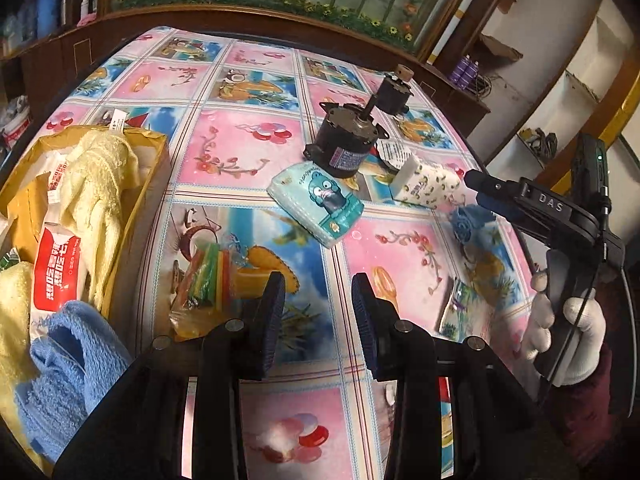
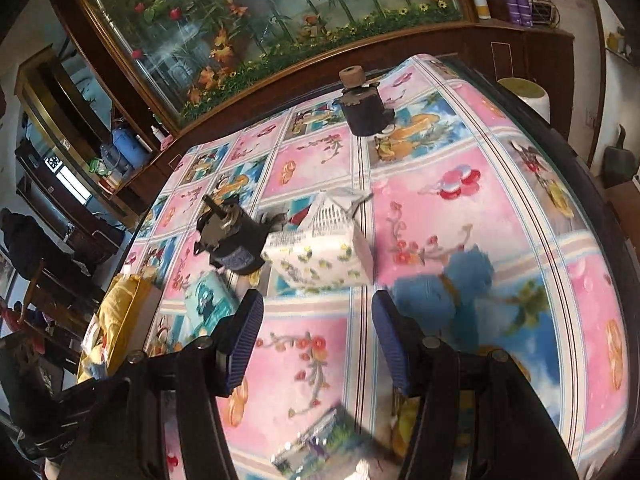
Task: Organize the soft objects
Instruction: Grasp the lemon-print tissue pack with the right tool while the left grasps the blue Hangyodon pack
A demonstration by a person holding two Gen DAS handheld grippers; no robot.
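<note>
Left gripper (image 1: 318,312) and right gripper (image 2: 318,334) both gape, holding nothing. Teal tissue pack (image 1: 316,202) lies at twelve o'clock of the left jaws (box (image 1: 154,168) of towels at nine); blue yarn (image 2: 444,284) sits at one o'clock of the right.

The table (image 1: 248,148) wears pink and blue picture squares. Beside the tan box (image 1: 150,184): a teal cartoon tissue pack (image 1: 316,200). Inside it: pale yellow towel (image 1: 100,184), blue towel (image 1: 68,368), red-and-white packet (image 1: 56,268).
</note>
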